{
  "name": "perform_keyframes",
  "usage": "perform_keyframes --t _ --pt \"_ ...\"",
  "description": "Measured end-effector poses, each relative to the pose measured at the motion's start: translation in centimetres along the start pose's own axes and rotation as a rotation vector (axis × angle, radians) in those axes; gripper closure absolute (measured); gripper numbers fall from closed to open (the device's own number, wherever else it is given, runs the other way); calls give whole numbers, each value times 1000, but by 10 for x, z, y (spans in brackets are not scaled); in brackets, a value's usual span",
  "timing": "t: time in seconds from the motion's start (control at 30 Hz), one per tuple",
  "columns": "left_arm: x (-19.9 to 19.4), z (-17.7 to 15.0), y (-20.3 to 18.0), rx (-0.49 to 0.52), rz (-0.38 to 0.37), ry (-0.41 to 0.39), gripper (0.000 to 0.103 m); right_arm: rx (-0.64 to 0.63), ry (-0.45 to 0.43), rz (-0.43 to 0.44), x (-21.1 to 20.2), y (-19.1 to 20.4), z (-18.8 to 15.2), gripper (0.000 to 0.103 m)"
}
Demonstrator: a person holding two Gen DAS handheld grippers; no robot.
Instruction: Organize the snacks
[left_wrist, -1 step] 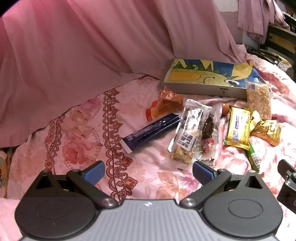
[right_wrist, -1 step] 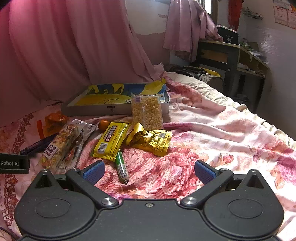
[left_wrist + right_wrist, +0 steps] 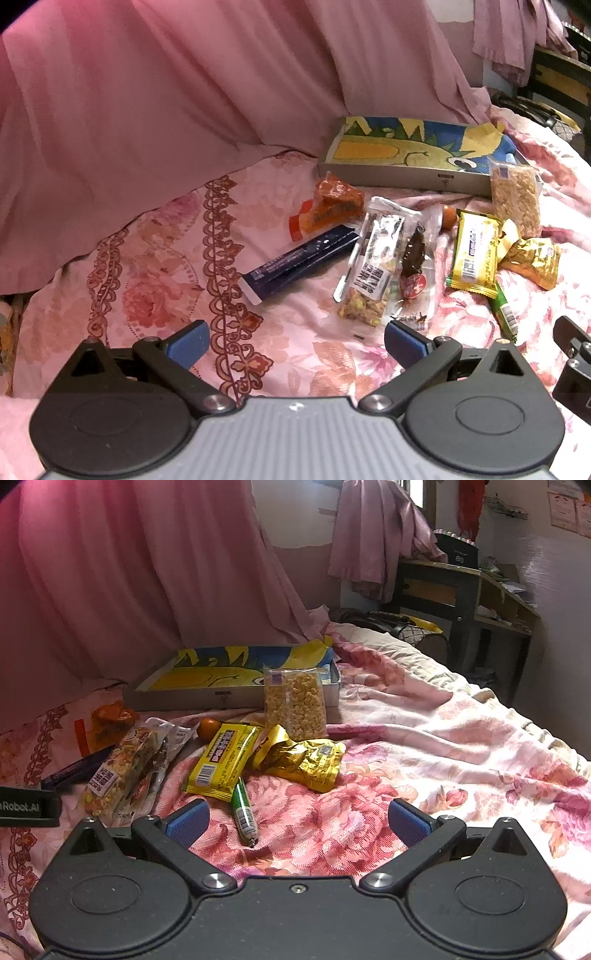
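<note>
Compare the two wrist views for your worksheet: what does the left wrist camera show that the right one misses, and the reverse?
Only the left wrist view shows the dark blue stick packet at full length and the open left gripper. Only the right wrist view shows the desk and the open right gripper. Both show the cartoon-printed box, clear puffed-snack bag, yellow bar, gold packet and green stick on the floral bedspread.

Snacks lie flat on the bedspread before the shallow grey box (image 3: pixel 229 698). A clear puffed-corn bag (image 3: pixel 295 705) leans upright against its front wall. Nearer lie a crumpled gold pouch (image 3: pixel 306 762), yellow bar (image 3: pixel 221 764), green stick (image 3: pixel 243 808), clear nut packs (image 3: pixel 373 266), navy stick (image 3: pixel 299 264) and orange wrapper (image 3: pixel 332 206).
</note>
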State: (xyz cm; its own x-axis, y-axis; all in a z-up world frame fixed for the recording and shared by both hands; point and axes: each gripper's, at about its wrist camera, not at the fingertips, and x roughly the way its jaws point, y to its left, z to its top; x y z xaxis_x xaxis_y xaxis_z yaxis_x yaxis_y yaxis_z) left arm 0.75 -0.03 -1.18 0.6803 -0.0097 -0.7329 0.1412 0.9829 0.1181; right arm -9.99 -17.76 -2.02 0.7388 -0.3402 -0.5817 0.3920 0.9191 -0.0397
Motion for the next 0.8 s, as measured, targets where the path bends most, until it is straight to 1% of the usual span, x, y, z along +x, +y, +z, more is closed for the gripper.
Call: perform_keyframes --t 0.1,0.23,0.37,0.43,0.53,0.6,0.63,0.7,0.77,0.8 --pt "3 3 1 7 -25 17 0 -12 16 45 2 0 5 1" --pt "9 9 5 -9 -58 33 0 -1 69 141 8 -2 10 1" --pt "16 19 8 -19 -94 48 0 -22 100 179 16 -4 19 1" --pt "20 26 6 7 -109 54 0 -54 99 196 21 -6 24 1" --pt "26 36 -1 122 -119 34 0 -87 79 233 26 -12 31 1" --pt "31 41 -5 176 -135 26 0 -112 79 258 32 -13 36 1" --pt "35 45 -6 189 -157 29 0 -127 83 273 37 -12 38 1" --pt "46 52 -5 186 -218 62 0 -143 83 299 45 -10 41 1" --pt "60 59 -1 151 -290 117 0 -140 77 331 52 -8 43 1" --pt "67 61 1 124 -315 141 0 -135 76 350 56 -7 43 1"
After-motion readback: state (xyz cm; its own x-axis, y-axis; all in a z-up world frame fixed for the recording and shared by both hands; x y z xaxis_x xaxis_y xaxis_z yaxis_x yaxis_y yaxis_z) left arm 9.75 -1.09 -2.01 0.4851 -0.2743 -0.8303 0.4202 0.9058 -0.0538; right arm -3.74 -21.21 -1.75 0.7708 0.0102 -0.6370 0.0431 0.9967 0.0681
